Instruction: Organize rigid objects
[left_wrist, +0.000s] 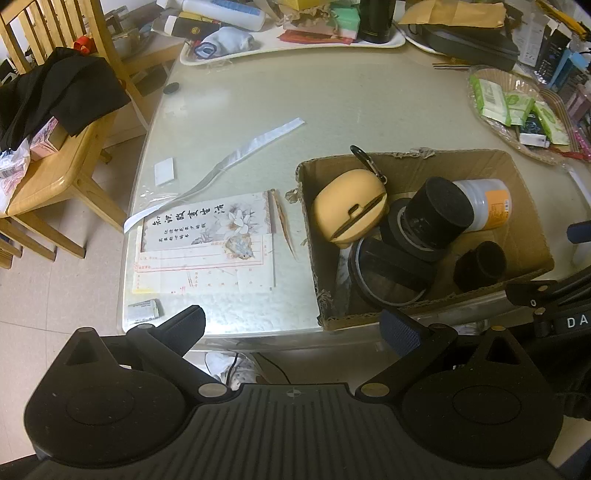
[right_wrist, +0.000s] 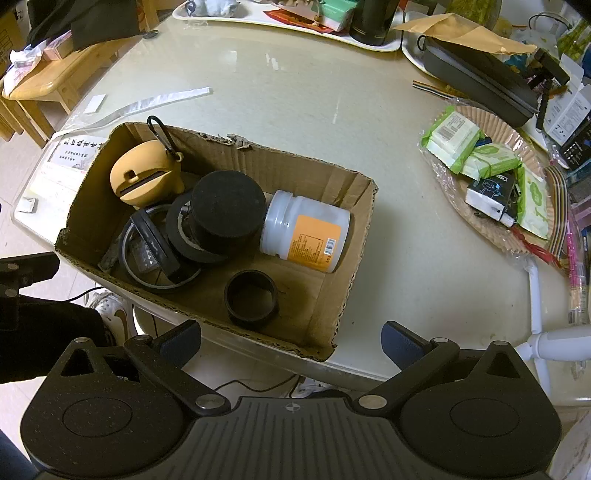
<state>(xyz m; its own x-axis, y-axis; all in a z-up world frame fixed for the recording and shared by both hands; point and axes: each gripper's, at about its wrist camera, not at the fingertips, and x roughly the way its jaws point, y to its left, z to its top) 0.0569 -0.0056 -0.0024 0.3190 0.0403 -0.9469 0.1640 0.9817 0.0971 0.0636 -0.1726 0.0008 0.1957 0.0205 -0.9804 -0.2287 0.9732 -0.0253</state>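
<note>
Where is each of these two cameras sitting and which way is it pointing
Left wrist: on the left gripper, open, at the table's near edge, looking down at papers and the cardboard box; the other gripper shows at right.
Right wrist: on the right gripper, open, looking down into the cardboard box.
Shared: box, yellow case, white jar.

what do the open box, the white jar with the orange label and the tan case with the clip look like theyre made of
Open box: corrugated cardboard, matte brown, with torn, fluted edges. White jar: looks like translucent, frosted plastic under a glossy orange paper label. Tan case: probably silicone or soft rubber, smooth and matte with rounded moulding; its clip looks like dark metal.
</note>
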